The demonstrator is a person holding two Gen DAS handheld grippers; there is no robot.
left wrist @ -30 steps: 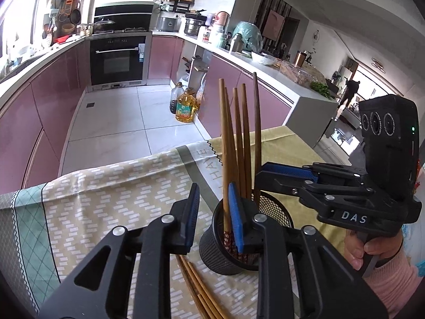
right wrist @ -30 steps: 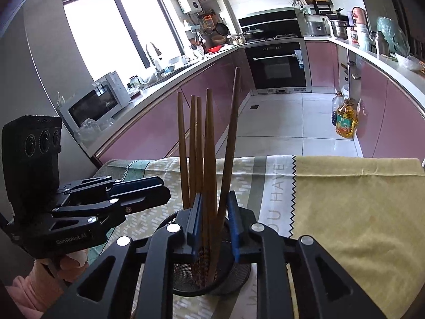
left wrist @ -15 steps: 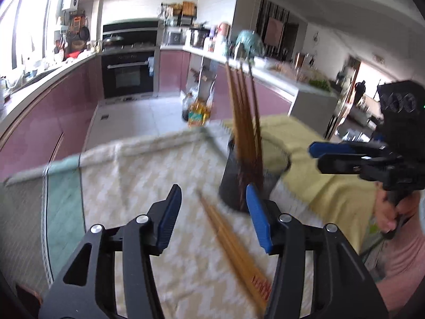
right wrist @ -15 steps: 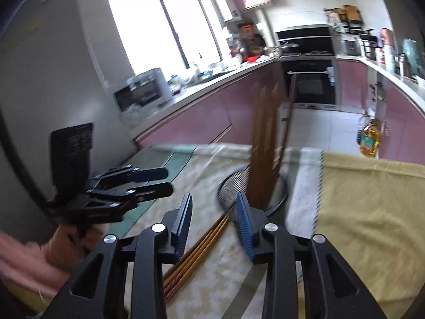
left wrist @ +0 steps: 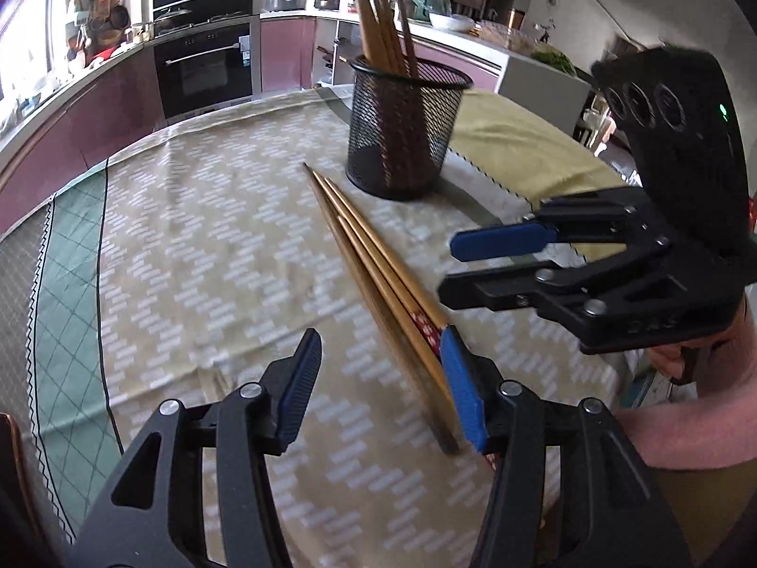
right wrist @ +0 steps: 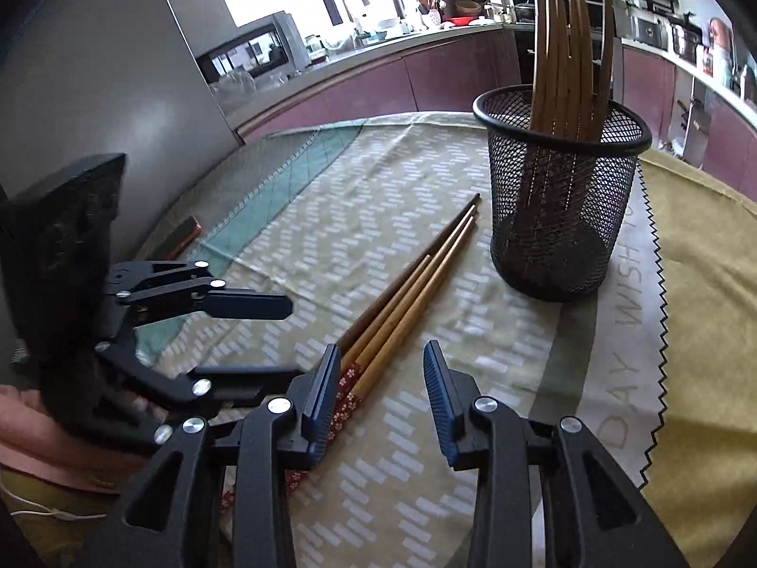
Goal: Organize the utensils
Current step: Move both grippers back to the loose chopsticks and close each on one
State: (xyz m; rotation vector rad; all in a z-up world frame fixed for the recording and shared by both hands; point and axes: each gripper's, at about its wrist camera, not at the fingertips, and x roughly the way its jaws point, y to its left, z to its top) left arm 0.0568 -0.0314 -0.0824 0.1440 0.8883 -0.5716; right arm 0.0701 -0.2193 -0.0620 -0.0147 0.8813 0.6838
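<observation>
wooden chopsticks loose on the cloth, both grippers over them

wooden chopsticks [right wrist: 407, 303] lie in a tight bundle on the patterned tablecloth [left wrist: 198, 246], at least three of them side by side, thin tips pointing toward the black mesh holder [right wrist: 563, 199] and ending just short of its base. i see red flowered ends on the thick part nearest me. the holder stands upright on the cloth, near where the pale weave meets a yellow cloth [right wrist: 700, 293], and it already has several more chopsticks [left wrist: 383, 23] standing in it, leaning a little.

my left gripper [left wrist: 378, 393] hangs low over the thick ends with its blue pads apart; the bundle runs just inside the right-hand pad [left wrist: 461, 393], and i cannot tell if it touches. nothing is clamped. my right gripper [right wrist: 383, 402] is also spread with nothing between the pads; the flowered ends pass under its left-hand finger [right wrist: 321, 402]. in each wrist view the other gripper shows from the side, fingers parted, with a pink sleeve [left wrist: 686, 426] behind it.

beyond the table i see purple kitchen cabinets [left wrist: 113, 109], a built-in oven [left wrist: 208, 71] and a microwave [right wrist: 255, 47] on the counter by the window.
</observation>
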